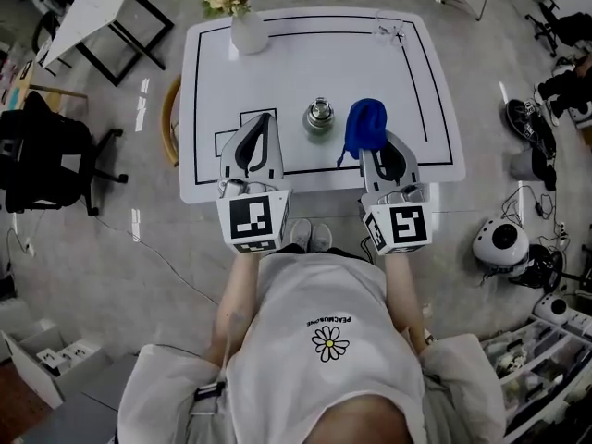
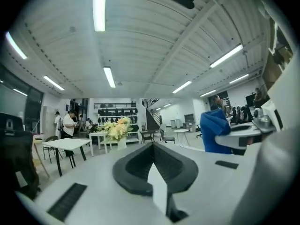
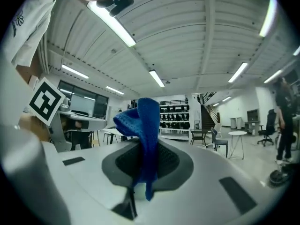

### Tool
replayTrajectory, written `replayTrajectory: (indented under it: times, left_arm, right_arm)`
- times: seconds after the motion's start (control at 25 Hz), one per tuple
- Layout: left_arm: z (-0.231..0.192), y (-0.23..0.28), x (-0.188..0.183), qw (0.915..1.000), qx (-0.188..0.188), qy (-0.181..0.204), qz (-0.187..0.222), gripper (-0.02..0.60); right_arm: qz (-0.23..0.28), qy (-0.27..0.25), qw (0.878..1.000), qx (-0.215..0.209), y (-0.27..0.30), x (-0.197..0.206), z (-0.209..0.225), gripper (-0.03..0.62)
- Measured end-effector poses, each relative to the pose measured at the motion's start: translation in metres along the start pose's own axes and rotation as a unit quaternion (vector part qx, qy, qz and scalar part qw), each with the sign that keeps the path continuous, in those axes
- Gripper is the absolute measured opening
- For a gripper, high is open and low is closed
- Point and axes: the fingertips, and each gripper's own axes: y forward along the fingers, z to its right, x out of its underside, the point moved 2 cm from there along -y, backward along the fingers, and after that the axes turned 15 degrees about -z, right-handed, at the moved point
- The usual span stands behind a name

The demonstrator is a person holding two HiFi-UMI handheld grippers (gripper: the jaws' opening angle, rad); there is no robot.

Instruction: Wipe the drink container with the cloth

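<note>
A small metal drink container (image 1: 319, 118) stands upright on the white table (image 1: 305, 58), between my two grippers and touching neither. To its right, my right gripper (image 1: 374, 144) is shut on a blue cloth (image 1: 363, 122). In the right gripper view the cloth (image 3: 146, 125) stands up out of the closed jaws and folds over. My left gripper (image 1: 265, 120) hovers just left of the container. Its jaws are together with nothing between them in the left gripper view (image 2: 152, 148). The blue cloth (image 2: 214, 130) also shows at the right of that view.
A white vase of flowers (image 1: 246, 21) stands at the table's back left and a clear glass item (image 1: 389, 31) at the back right. A wooden chair (image 1: 170, 118) is at the table's left edge. A black office chair (image 1: 51, 160) and floor clutter (image 1: 527, 239) flank the table.
</note>
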Motion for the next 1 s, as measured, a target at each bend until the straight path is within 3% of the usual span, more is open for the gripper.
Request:
replayTrajectory:
  times: [0.16,0.44,1.0]
  left_arm:
    - [-0.006,-0.005,0.008,0.9998,-0.016,-0.011,-0.004,-0.002]
    - [-0.014,-0.012,0.001,0.9992,-0.038,-0.008,0.009,-0.002]
    - [-0.017,-0.014,0.002,0.9989,-0.046,0.003,0.01,-0.002]
  right_arm:
    - [-0.003,0.018,1.0,-0.006,-0.004,0.011,-0.002,0.043]
    - [0.019,0.006,1.0,0.008,-0.013,-0.006,0.01,0.043]
    - [0.006,0.01,1.0,0.018,-0.013,0.004,0.014,0.043]
